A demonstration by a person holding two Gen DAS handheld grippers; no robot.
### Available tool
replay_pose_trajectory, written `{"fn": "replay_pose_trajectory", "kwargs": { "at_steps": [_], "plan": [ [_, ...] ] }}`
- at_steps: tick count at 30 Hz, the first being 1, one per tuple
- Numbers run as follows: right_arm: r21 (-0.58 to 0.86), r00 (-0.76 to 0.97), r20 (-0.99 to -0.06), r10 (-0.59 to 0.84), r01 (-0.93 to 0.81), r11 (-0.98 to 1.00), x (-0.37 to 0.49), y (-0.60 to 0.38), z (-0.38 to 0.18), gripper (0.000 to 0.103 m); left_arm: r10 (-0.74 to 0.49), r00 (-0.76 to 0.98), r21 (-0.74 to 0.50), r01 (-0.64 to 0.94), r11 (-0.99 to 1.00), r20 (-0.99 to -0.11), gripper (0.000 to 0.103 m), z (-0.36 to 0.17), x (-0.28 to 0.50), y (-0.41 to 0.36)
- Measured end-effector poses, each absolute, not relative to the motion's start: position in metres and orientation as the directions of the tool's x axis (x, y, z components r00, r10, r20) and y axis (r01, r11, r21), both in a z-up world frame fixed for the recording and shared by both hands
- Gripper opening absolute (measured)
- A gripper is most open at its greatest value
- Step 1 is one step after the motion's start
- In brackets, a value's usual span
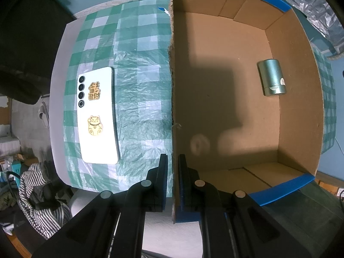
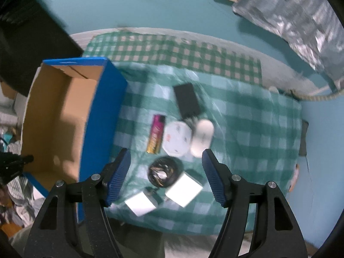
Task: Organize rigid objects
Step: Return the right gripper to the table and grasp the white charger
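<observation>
**Left wrist view: tongs clamped on box wall; right tongs spread above loose items**

Left tongs (image 1: 172,161): pointing down, nearly closed, one finger either side of the near left wall of the cardboard box (image 1: 172,86), gripping that wall.

Cardboard box: brown inside, blue outside, open top, standing on the bench (image 1: 137,28), which carries a green-and-white check cloth under clear plastic. In the right wrist view the box (image 2: 101,116) sits at the left of the cloth.

Teal cylinder (image 1: 272,77): lying on its side on the box floor, close to the right wall; the only item seen inside.

White phone (image 1: 97,116): face down on the cloth outside the box, left of the gripped wall and apart from it; four camera lenses along one edge, two gold stickers on its back.

Right tongs (image 2: 166,172): pointing down, jaws wide apart, nothing between the blue pads; picture blurred.

Items on the cloth right of the box, right wrist view:
- black rectangular object (image 2: 186,102), farthest from the camera
- pink-and-gold lighter (image 2: 155,136)
- white round object (image 2: 177,139), just beside the lighter
- white oval object (image 2: 202,140), against the round one
- black coiled cable (image 2: 164,172), directly below the open jaws
- white block (image 2: 183,190) and a second white block (image 2: 140,204), nearest the camera; likely chargers, too blurred to confirm.
</observation>
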State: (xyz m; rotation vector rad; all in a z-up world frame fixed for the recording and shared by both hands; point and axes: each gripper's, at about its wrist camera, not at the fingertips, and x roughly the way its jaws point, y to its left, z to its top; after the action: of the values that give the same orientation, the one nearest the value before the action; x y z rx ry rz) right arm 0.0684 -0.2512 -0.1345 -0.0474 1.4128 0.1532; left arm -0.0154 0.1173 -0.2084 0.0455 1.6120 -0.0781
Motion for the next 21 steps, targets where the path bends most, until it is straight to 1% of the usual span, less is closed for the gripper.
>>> {"fn": "replay_pose_trajectory", "kwargs": {
  "at_steps": [6, 12, 21],
  "plan": [
    [0.087, 0.061, -0.994, 0.089, -0.028, 0.996, 0.054, -0.278, -0.172, 0.069, -0.023, -0.049, -0.027, 0.08, 0.996, -0.998, 0.009, -0.21, -0.017, 0.117],
    [0.087, -0.022, -0.996, 0.087, 0.025, 0.996, 0.039, -0.289, -0.216, 0.07, -0.023, -0.052, -0.028, 0.086, 0.996, -0.998, 0.009, -0.21, -0.016, 0.117],
    [0.133, -0.064, -0.987, 0.145, 0.164, 0.977, 0.025, -0.311, -0.253, 0.07, -0.019, -0.052, -0.023, 0.084, 0.996, -0.998, 0.009, -0.209, -0.016, 0.117]
  ]
}}
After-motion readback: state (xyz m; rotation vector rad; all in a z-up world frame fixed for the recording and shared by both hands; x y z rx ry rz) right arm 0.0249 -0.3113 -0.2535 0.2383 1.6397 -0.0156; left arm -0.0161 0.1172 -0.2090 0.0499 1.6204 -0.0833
